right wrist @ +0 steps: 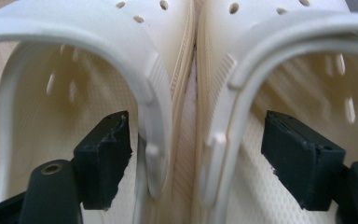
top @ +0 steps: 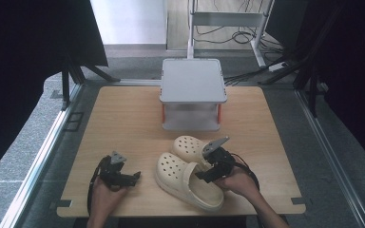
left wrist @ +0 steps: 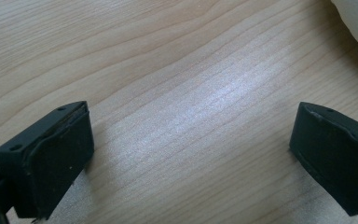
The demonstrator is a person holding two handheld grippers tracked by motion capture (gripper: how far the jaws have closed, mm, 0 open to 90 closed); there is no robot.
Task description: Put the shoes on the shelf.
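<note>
With the clogs side by side near the table's front edge, I have my right gripper at their heels.
Its jaws stand apart, one inside each clog, straddling the two touching inner walls without pressing them. My left gripper rests low over bare wood just left of the clogs, jaws wide with nothing between. A grey shelf stands behind the clogs.

Grey stand (wooden table)
</note>
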